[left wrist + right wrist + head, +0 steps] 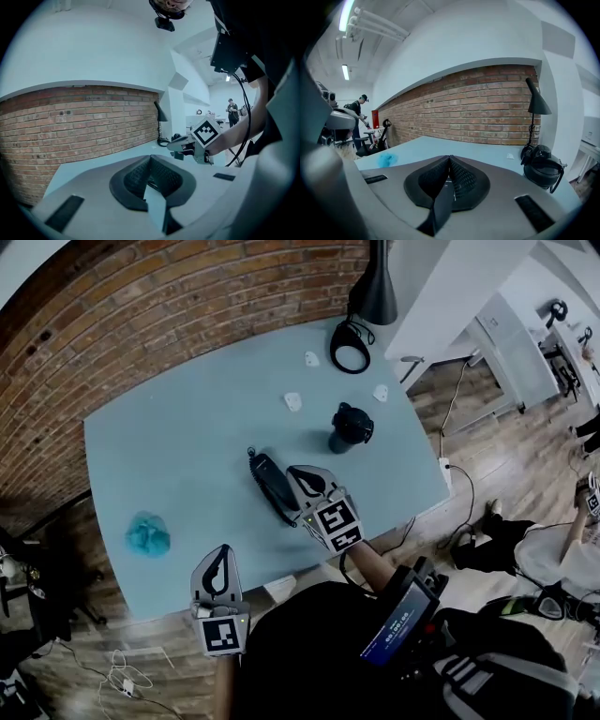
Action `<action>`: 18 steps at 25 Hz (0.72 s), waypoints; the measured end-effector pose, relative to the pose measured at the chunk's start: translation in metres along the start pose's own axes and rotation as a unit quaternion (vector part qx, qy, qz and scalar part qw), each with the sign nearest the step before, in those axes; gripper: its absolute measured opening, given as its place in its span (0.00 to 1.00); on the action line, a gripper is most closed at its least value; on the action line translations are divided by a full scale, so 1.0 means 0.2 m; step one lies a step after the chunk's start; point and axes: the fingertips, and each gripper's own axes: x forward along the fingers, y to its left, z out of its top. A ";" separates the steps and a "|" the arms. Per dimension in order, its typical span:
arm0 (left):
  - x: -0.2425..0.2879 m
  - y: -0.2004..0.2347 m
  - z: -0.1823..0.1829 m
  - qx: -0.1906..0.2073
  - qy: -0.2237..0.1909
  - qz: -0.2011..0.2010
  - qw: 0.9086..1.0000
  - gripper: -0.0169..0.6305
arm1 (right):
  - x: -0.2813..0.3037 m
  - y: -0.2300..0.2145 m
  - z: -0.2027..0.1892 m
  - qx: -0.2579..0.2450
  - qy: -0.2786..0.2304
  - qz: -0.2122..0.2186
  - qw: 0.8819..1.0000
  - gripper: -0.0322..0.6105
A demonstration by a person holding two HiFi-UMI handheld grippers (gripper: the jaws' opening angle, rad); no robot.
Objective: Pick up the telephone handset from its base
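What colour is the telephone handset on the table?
Black. The telephone handset shows best in the head view.

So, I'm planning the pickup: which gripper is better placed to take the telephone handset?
Right, probably. The right gripper is just beside the telephone handset, while the left gripper hangs at the table's near edge, farther off. Both have shut jaws, so it must open first.

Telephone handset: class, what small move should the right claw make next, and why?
Probably open the right claw. Its jaws are shut with nothing between them, and in the head view it sits close beside the telephone handset, which lies on the table. Shut jaws cannot straddle it.
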 end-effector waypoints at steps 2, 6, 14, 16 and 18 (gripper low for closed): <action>0.02 0.00 -0.05 0.002 0.010 -0.006 1.000 0.06 | 0.05 -0.02 -0.02 -0.001 -0.001 -0.008 1.000 0.08; 0.01 0.05 -0.11 -0.008 0.008 -0.012 1.000 0.06 | 0.11 -0.01 -0.10 -0.001 0.012 -0.022 1.000 0.08; 0.01 0.16 -0.09 0.011 0.009 -0.014 1.000 0.06 | 0.15 0.04 -0.22 -0.019 0.061 -0.016 0.998 0.14; 0.00 0.17 -0.09 0.007 0.008 -0.009 1.000 0.06 | 0.18 0.05 -0.27 -0.018 0.075 -0.013 0.997 0.15; -0.01 0.17 -0.11 0.002 0.012 -0.004 1.000 0.06 | 0.21 0.05 -0.31 -0.016 0.090 -0.007 0.996 0.17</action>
